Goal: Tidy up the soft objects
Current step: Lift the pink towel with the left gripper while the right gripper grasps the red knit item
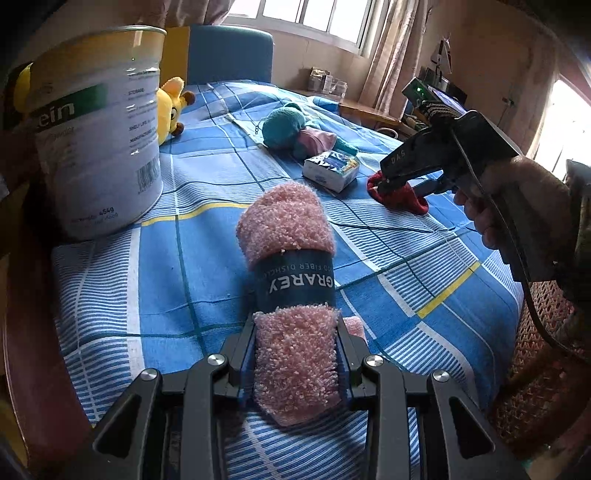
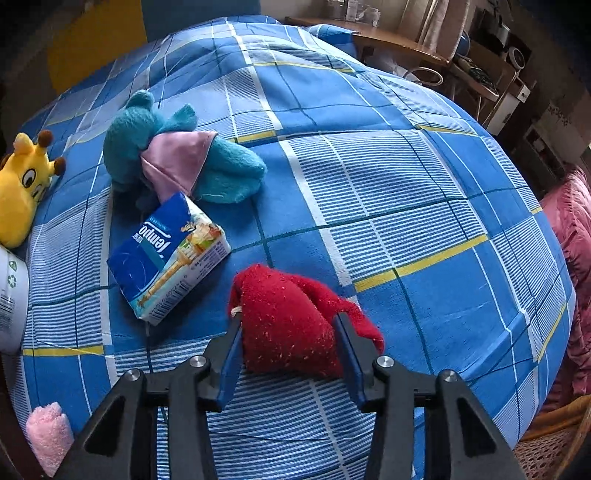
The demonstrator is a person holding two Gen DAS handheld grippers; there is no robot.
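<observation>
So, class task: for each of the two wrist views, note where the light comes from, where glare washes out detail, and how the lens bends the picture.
Left wrist view: daylight from the windows burns them white; a glare streak on the tin; corners dark. Right wrist view: softer, even light; the checked bedcover bulges like a dome from fisheye distortion; edges dim.

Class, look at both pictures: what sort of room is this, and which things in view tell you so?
Probably a bedroom at home: a blue checked bedsheet spread over a bed, curtained windows behind it, and a yellow plush toy lying on the bedsheet.
</observation>
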